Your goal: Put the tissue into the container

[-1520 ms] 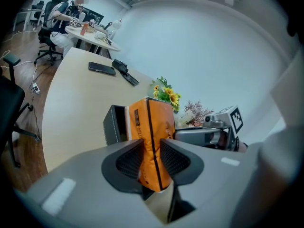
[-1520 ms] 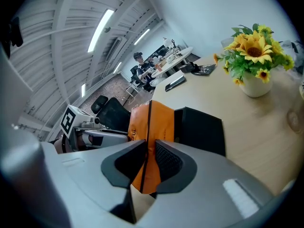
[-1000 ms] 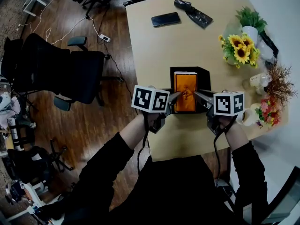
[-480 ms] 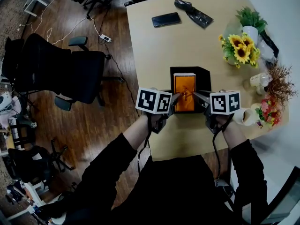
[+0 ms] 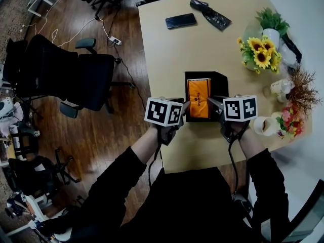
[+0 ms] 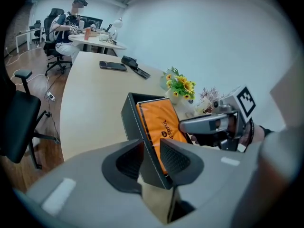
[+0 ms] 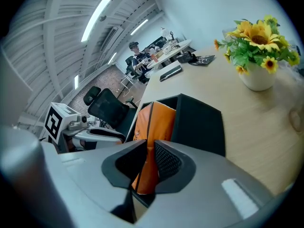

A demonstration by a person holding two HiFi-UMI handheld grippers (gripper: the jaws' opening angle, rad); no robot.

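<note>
A black open-topped container [image 5: 217, 85] stands on the light wooden table [image 5: 167, 59], and an orange tissue pack [image 5: 198, 99] sits in it, slightly tilted. My left gripper [image 5: 184, 108] is at the container's near left side. In the left gripper view this left gripper [image 6: 149, 148] is shut on the container's left wall [image 6: 135, 120], with the tissue pack [image 6: 159, 120] just beyond it. My right gripper [image 5: 210, 102] reaches in from the right. In the right gripper view the right gripper [image 7: 150, 148] is shut on the tissue pack's [image 7: 156, 118] near edge, inside the container [image 7: 199, 122].
A phone [image 5: 180, 21] and a black pouch [image 5: 209, 12] lie at the table's far end. A sunflower vase [image 5: 261, 53], dried flowers [image 5: 299, 84] and a mug [image 5: 264, 126] line the right edge. Black office chairs [image 5: 66, 75] stand on the floor to the left.
The tissue pack has sunk lower into the container and leans a little. Both grippers have drawn slightly toward me, the left one dropping a bit.
</note>
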